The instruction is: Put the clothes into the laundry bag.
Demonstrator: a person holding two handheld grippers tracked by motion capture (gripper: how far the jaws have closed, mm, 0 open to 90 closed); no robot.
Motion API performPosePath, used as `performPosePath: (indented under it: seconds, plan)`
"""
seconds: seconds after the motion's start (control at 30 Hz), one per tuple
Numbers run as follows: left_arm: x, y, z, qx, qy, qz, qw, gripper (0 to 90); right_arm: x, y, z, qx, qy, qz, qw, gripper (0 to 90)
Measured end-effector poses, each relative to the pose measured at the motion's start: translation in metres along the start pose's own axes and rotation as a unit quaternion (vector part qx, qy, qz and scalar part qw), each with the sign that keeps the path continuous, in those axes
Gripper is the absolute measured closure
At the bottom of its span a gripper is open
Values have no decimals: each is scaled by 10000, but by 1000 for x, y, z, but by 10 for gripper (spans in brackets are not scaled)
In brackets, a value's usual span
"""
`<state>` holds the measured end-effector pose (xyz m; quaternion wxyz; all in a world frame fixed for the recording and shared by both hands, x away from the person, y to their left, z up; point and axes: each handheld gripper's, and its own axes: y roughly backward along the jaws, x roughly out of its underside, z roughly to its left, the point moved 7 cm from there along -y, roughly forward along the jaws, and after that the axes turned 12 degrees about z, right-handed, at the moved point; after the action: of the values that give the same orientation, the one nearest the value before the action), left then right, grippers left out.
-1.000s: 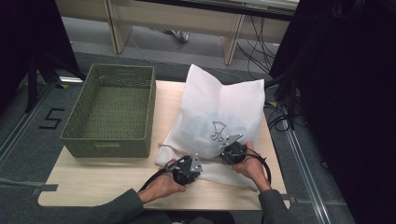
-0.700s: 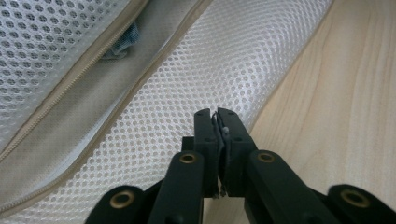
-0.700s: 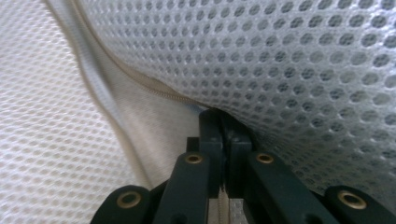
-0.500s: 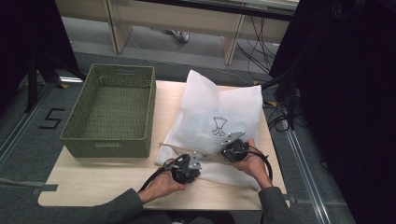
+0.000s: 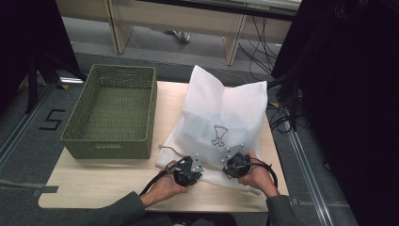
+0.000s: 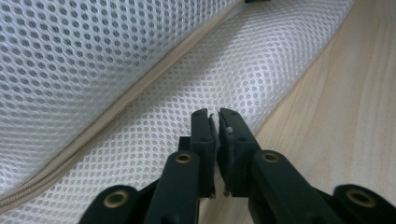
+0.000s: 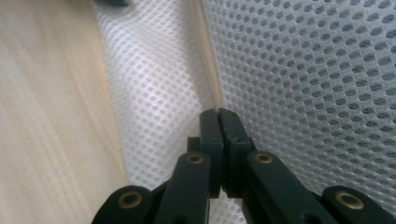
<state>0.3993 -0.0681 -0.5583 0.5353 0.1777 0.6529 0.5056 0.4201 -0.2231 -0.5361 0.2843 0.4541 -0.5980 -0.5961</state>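
Under both claws (image 5: 214,165), the white mesh bag's (image 5: 221,110) near edge.

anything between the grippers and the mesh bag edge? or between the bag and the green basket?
Nothing visible. The left gripper and right gripper are already at the near edge of the white mesh bag, fingers closed by its beige zipper. The table between bag and green basket shows nothing in the way.

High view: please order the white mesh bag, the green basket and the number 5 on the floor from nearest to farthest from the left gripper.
From the left gripper:
1. White mesh bag, touching, just ahead.
2. Green basket, far left on the table.
3. Number 5, on the floor beyond the basket.
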Motion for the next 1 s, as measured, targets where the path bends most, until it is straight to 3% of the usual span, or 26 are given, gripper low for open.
performPosePath:
  seconds: [0.17,0.3,0.43,0.5,0.53,0.57,0.63,0.7,0.77,0.8,0.93,1.0]
  plan:
    - [-1,7,0,229,84,-107,9996,703,2,0,-6,95,-146,-78,9998,843]
    - [-3,29,3,298,241,-359,9986,583,2,-1,-7,68,-178,-140,9997,789]
    - [3,51,10,159,236,-468,9985,509,1,7,-5,12,-270,-184,9995,731]
    - [7,59,13,171,309,-520,9980,493,0,11,-4,50,-300,-332,9990,702]
    - [9,63,15,147,299,-527,9981,487,-1,13,-4,79,-278,-377,9989,691]
    - [11,66,17,117,316,-533,9980,479,-2,14,-6,111,-99,-445,9989,675]
    - [15,72,20,59,420,-567,9975,465,-2,20,-2,103,-457,-481,9977,642]
    - [18,77,22,47,419,-584,9974,452,-5,25,-2,154,-417,-641,9970,607]
    - [21,80,24,-20,452,-613,9971,434,-6,33,-1,120,-596,-721,9955,560]
    - [23,82,25,-44,462,-616,9970,428,-8,35,-6,190,-376,-823,9957,545]
    - [28,90,26,-42,446,-685,9966,392,-11,46,-8,251,-830,-1277,9880,472]
    - [30,92,26,-64,478,-723,9962,375,-11,50,-8,229,-925,-1380,9858,452]
